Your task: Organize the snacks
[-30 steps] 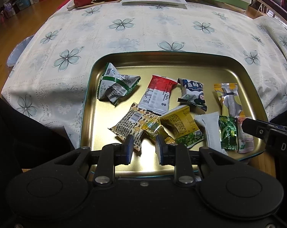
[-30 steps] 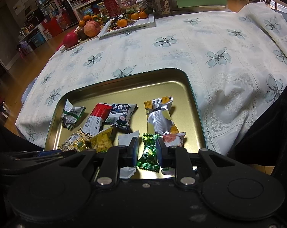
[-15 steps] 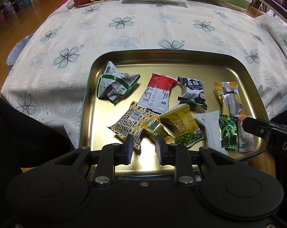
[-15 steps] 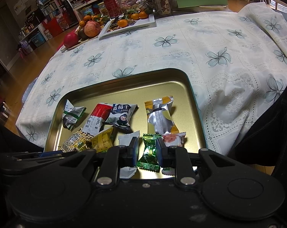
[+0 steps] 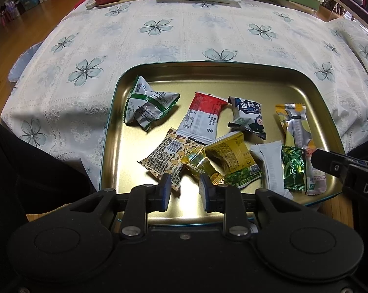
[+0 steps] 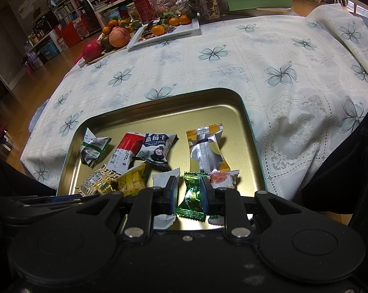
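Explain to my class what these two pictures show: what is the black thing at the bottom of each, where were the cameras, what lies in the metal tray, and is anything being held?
No robot is here. A person holds a two-finger grasping tool in each hand, and each carries a wide-angle camera looking along its fingers. The black shape at the bottom is that tool's body.

One picture comes from the left tool, the other from the right tool. Both look down at a gold metal tray on a flowered tablecloth.

Wrapped snacks lie loose in the tray, among them a red and white packet, a yellow packet and a green candy.

The left tool holds nothing; there is a gap between its fingers. The right tool's fingers are nearly together and frame the green candy, which appears to lie in the tray below.

Fruit sits at the far end.
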Demonstrator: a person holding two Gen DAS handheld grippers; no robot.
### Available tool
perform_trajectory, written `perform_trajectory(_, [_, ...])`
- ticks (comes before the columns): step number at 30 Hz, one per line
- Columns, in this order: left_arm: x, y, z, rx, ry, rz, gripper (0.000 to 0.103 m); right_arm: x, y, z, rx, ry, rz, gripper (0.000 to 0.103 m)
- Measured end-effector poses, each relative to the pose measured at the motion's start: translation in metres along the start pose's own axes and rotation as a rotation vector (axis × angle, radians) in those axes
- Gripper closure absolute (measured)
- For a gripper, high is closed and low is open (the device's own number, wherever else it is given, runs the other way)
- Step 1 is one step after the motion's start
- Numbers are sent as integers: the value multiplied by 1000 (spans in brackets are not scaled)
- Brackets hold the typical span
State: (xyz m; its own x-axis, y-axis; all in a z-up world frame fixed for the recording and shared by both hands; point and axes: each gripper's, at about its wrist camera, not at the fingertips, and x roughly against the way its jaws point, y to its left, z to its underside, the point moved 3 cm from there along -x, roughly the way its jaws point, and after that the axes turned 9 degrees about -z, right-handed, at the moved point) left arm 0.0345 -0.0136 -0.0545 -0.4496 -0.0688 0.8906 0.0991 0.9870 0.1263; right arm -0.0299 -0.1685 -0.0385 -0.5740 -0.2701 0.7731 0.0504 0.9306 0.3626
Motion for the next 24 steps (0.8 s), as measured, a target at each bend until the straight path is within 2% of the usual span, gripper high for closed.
perform_trajectory(24, [0, 0, 0, 2, -1, -10, 68, 0, 0, 0, 0, 0, 0, 80])
